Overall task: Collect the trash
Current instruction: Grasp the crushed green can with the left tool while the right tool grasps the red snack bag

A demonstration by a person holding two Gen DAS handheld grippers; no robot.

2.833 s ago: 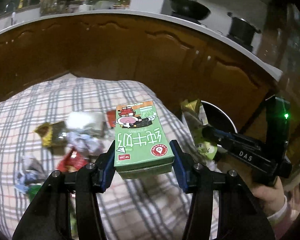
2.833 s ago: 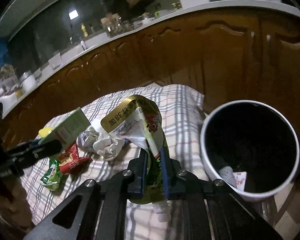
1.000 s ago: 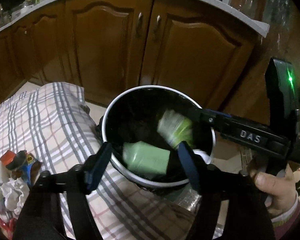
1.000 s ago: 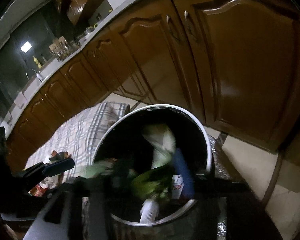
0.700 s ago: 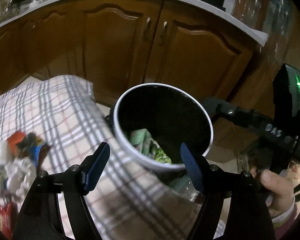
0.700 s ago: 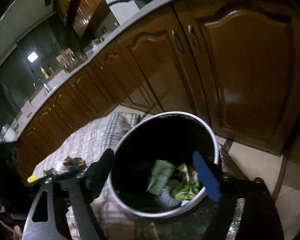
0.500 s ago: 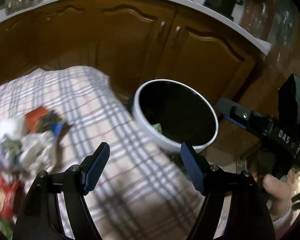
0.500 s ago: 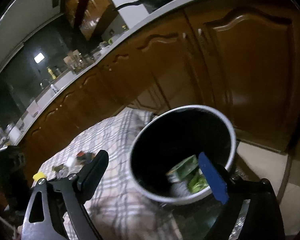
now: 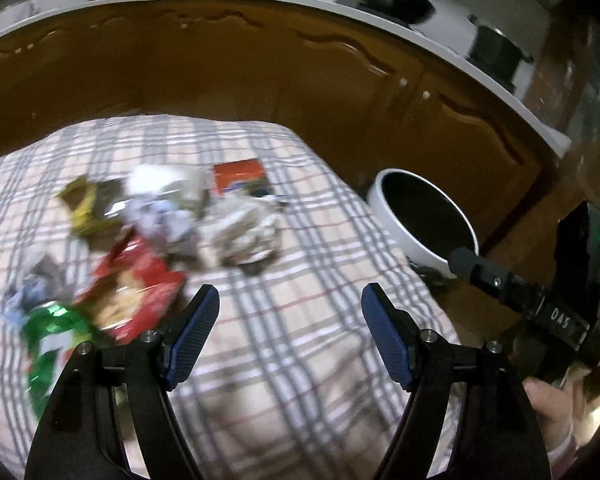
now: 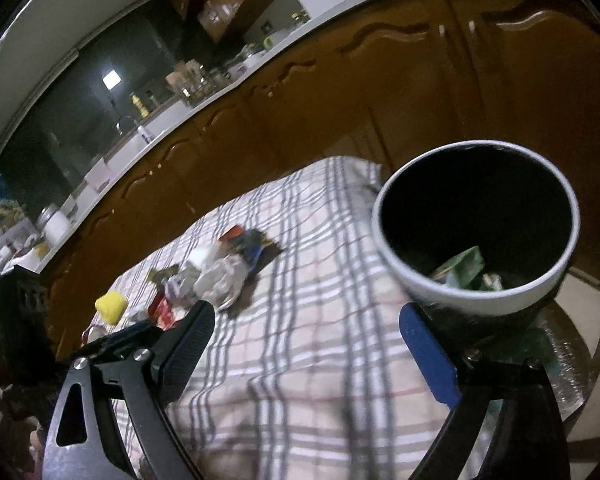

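My left gripper (image 9: pixel 290 300) is open and empty over the plaid cloth (image 9: pixel 320 380). A blurred trash pile lies ahead to its left: a red snack bag (image 9: pixel 136 292), a green wrapper (image 9: pixel 52 328), crumpled white paper (image 9: pixel 240 232), a yellow-brown wrapper (image 9: pixel 82 208) and an orange card (image 9: pixel 240 174). The white bin (image 9: pixel 392 216) stands off the cloth's right edge. My right gripper (image 10: pixel 306 316) is open and empty, with the bin (image 10: pixel 460 304) just ahead to its right. A green carton (image 10: pixel 464 264) lies inside the bin. The trash pile (image 10: pixel 216 276) sits further left.
Brown kitchen cabinets (image 9: pixel 260 80) under a white counter run behind the cloth and bin. A yellow object (image 10: pixel 110 306) lies at the pile's left end. A hand (image 9: pixel 552 412) holding the right gripper shows at the lower right of the left wrist view.
The green carton and the wrapper dropped into the bin. Both grippers then swung left off the bin and back over the cloth, bringing the pile into view. The right jaws widened.
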